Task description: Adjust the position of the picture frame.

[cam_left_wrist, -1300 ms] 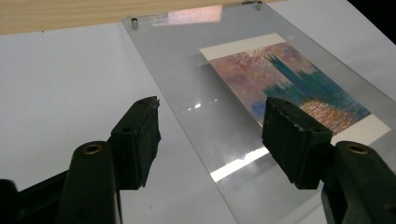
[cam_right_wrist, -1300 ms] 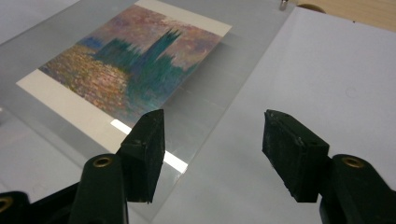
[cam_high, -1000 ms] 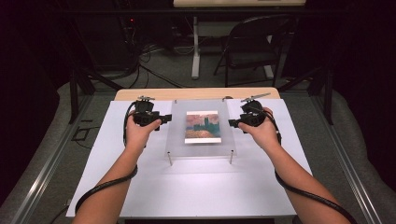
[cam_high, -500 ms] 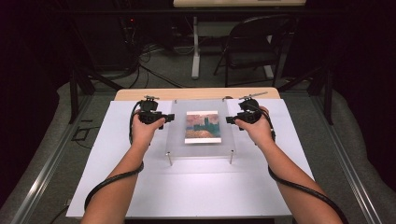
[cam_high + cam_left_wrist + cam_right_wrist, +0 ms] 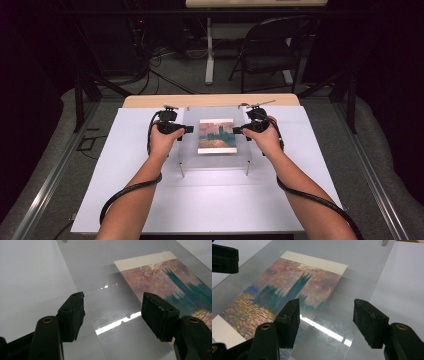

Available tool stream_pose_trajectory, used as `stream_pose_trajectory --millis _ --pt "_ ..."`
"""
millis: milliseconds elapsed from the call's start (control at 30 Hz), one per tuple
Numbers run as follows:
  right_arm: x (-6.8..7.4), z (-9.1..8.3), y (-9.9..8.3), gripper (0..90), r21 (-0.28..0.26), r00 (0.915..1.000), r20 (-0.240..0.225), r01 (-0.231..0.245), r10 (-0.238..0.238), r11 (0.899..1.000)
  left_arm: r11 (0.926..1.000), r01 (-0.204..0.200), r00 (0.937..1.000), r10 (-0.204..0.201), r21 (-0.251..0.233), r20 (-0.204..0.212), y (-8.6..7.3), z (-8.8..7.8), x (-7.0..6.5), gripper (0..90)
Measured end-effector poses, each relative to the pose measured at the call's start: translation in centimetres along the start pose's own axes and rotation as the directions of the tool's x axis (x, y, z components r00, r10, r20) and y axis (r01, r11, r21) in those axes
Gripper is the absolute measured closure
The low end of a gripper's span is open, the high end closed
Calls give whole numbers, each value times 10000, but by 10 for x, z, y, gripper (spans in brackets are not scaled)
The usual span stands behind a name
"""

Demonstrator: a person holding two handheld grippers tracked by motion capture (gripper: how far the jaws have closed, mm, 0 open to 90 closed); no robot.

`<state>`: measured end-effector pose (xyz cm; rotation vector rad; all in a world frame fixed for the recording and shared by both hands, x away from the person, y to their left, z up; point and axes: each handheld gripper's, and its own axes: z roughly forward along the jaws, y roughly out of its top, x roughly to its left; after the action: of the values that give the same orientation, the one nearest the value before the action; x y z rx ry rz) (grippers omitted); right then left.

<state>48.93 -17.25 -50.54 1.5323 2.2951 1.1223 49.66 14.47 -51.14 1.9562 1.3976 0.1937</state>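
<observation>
**Grippers flank a clear plate over a painted card**

A person's left gripper point(image 5: 189, 129) and right gripper point(image 5: 236, 130) hover at opposite edges of a transparent acrylic plate point(image 5: 190, 155) standing on short legs above the white surface point(image 5: 125, 165). Both sets of jaws gape wide, gripping nothing. A painted landscape card point(image 5: 216, 135) lies mid-plate between them.

The person's forearms are bare, with no sleeves on them. Each hand wraps a small black tool: the left gripper point(image 5: 189, 129) and the right gripper point(image 5: 236, 130). Both have a matt black body with a thin rod sticking out on top. A thick black cable point(image 5: 120, 195) trails from each one along the arm. Up close, the jaws are blocky black pads with scuffed, slightly chipped edges, each fixed to a smooth black arm by a brass-coloured rivet point(image 5: 47, 320).
</observation>
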Motion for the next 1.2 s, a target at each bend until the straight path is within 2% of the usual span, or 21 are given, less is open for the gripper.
stream_pose_trajectory --millis 167,233,367,967,1200 --pt "-3 8 1 373 45 9999 39 -147 147 9999 9998 208 9998 -208 64 -51 1 7 3 338" --pt "-7 11 1 369 -21 9991 -36 -419 419 9991 9996 243 9996 -242 120 -128 2 11 4 334" --pt "-10 13 2 366 -47 9982 -163 -571 570 9984 9994 272 9995 -269 222 -136 2 16 6 329" --pt "-16 14 6 357 -10 9978 71 -665 665 9978 9988 379 9993 -379 305 -23 4 23 7 303" --pt "-20 17 3 349 347 9966 189 -813 807 9961 9984 498 9987 -497 273 -68 3 22 11 289"
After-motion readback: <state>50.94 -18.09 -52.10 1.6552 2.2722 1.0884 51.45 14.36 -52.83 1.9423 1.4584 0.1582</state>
